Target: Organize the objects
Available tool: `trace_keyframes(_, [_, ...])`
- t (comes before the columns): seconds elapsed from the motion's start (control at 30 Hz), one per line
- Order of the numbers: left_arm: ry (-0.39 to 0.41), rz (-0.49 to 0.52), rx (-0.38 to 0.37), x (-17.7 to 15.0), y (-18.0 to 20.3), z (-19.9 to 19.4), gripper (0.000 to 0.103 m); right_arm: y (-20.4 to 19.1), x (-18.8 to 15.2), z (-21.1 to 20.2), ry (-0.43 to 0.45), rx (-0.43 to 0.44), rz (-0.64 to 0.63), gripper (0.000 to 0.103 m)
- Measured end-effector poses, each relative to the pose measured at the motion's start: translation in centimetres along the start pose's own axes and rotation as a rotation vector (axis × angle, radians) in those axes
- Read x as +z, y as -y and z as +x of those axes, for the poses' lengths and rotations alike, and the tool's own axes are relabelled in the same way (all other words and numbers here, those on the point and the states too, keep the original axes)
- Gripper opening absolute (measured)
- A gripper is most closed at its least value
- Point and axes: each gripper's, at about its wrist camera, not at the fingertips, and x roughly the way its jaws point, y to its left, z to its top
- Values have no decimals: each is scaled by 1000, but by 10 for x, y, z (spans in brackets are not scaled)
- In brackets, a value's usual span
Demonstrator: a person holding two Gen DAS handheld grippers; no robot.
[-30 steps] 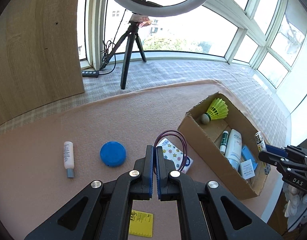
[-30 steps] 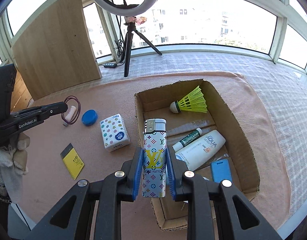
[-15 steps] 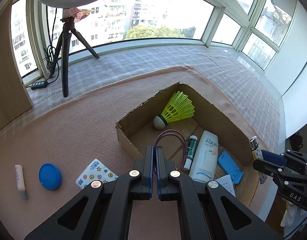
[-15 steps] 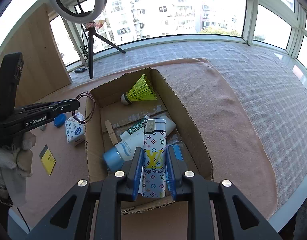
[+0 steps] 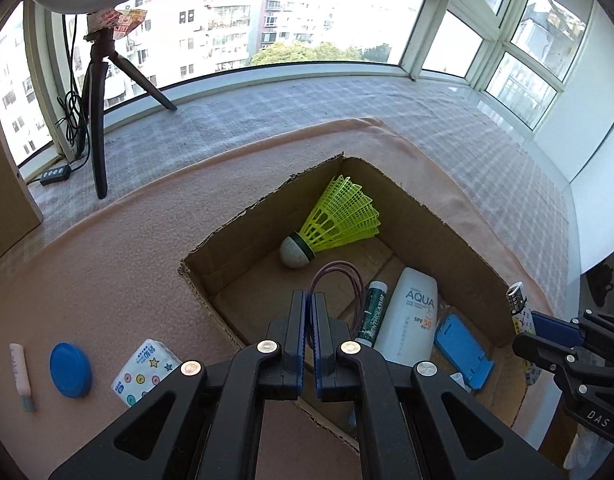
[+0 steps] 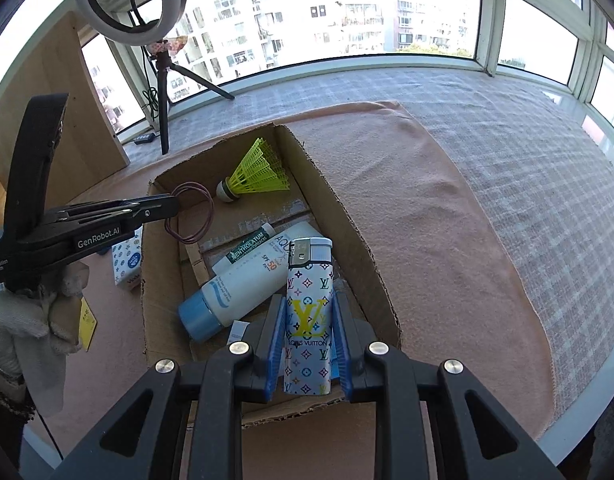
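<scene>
The desk (image 5: 107, 264) is covered by a peach-pink fleece cloth (image 6: 439, 216); beyond it a grey checked cloth (image 5: 307, 120) runs to a curved bay of windows (image 5: 235, 12) facing apartment blocks. A white ring light on a black tripod (image 6: 163, 92) stands by the glass, beside a light wooden board (image 6: 47, 92).

An open brown cardboard box (image 5: 211, 256) sits on the pink cloth. It holds a yellow plastic shuttlecock (image 5: 335, 224), a white sunscreen bottle with a blue cap (image 6: 243, 284), a slim green-labelled tube (image 5: 373, 312) and a flat blue phone-shaped item (image 5: 463, 352).

Left tongs (image 5: 309, 300) — jaws opening, a thin maroon hair-tie loop (image 5: 343, 280) still pinched at the tips, hanging over the box interior. Right tongs (image 6: 309, 320) — clamped on a white monogram-printed lighter (image 6: 309, 312), upright above the box's near end.

Outside the box, on the pink cloth: a round blue lid (image 5: 70, 370), a small pale tube (image 5: 21, 372), a star-patterned tissue pack (image 5: 145, 372) and a yellow card (image 6: 87, 322).
</scene>
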Motion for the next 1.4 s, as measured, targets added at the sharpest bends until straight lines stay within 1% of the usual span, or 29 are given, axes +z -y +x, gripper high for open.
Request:
trace_keyframes(0.03, [-12,-1,-6,0,0,1,30,1,0,-1,5,9,1,22])
trace_keyframes(0.07, [-19,-6,-7,-1,-1,1,45,1,1,-1,7,18,4,23])
trace_keyframes(0.1, [-13,-11,-1,-2,-2,0,67,1,1,-1,3,24,8,34])
trace_keyframes(0.13, [-2,-13,-7,-3,-3,-3,69,1,1,-1,-1,25,11,51])
trace_keyframes(0.2, [4,-11,-4,-4,-3,-7,69,-1,-1,-5,21,11,12,63])
trace_keyframes(0.47, [11,-24,8,-15,-16,-26,69,-10,-3,-11,31,22,3,63])
trace_keyframes(0.6, [0,-42,4,-27,-29,-38,69,-17,-5,-14,24,35,4,63])
trace_keyframes(0.7, [1,-46,17,-38,-40,-51,69,-22,-9,-17,25,48,15,63])
trace_keyframes(0.8, [4,-57,37,-51,-55,-65,69,-27,-15,-20,27,71,22,64])
trace_keyframes(0.97, [11,-90,79,-73,-88,-92,69,-47,-22,-25,34,81,-3,64])
trace_keyframes(1.2, [13,-171,135,-104,-145,-126,69,-82,-26,-28,35,127,-52,64])
trace_keyframes(1.4, [-25,-253,170,-137,-187,-136,69,-115,-26,-19,9,184,-95,64])
